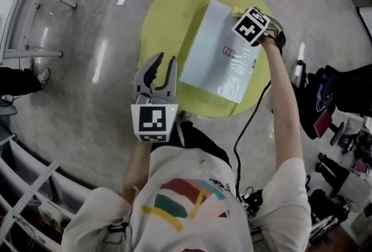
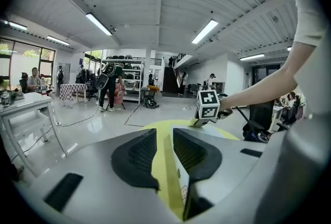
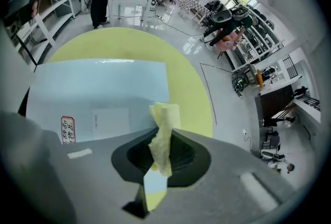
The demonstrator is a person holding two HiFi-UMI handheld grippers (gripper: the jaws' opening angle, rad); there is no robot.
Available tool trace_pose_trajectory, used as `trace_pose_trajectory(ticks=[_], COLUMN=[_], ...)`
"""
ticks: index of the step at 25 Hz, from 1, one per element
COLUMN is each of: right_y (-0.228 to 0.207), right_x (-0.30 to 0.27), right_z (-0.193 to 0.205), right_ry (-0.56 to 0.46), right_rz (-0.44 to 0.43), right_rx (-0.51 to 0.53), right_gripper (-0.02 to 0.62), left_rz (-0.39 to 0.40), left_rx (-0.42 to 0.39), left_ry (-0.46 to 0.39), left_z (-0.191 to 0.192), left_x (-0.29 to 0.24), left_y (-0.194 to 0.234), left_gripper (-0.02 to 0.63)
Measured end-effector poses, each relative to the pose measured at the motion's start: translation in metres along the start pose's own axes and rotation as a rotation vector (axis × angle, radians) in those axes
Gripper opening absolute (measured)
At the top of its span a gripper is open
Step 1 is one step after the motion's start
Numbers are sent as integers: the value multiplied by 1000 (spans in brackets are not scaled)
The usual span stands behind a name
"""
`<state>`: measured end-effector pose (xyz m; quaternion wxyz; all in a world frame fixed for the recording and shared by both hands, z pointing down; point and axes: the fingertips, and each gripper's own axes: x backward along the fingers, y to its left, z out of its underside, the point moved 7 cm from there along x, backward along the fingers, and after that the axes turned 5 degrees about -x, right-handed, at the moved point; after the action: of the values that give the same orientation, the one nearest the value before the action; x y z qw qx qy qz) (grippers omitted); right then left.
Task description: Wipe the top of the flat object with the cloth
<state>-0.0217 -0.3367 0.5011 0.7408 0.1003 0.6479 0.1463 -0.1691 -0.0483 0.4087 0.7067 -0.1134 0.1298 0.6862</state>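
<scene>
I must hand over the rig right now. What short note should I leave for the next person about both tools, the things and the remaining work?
Left tool: open, empty, hovering by the near left edge of the round yellow table.
Right tool: shut on the crumpled yellow cloth, at the far right corner of the pale blue flat rectangular package, which lies on the table.
Done: cloth grasped and brought to the package.
Left: wipe across the package's top. How much is already wiped does not show.
</scene>
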Motion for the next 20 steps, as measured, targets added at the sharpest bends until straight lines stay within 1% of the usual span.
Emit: trace_pose_trajectory(ticks=[7,11,16,20], right_y=[9,26,57,87], right_x=[0,7,22,33], right_z=[-1,2,16,16], right_ry=[25,29,49,-10], right_rz=[-36,-92,-178,-226], right_rx=[15,25,-26,1], right_gripper=[26,26,26,26], left_rz=[6,4,11,22], left_rx=[21,25,30,35], left_ry=[2,-15,-45,-56], left_z=[6,3,-3,-4], left_x=[5,7,11,15], left_y=[-1,-2,-6,-12], left_gripper=[87,87,87,87])
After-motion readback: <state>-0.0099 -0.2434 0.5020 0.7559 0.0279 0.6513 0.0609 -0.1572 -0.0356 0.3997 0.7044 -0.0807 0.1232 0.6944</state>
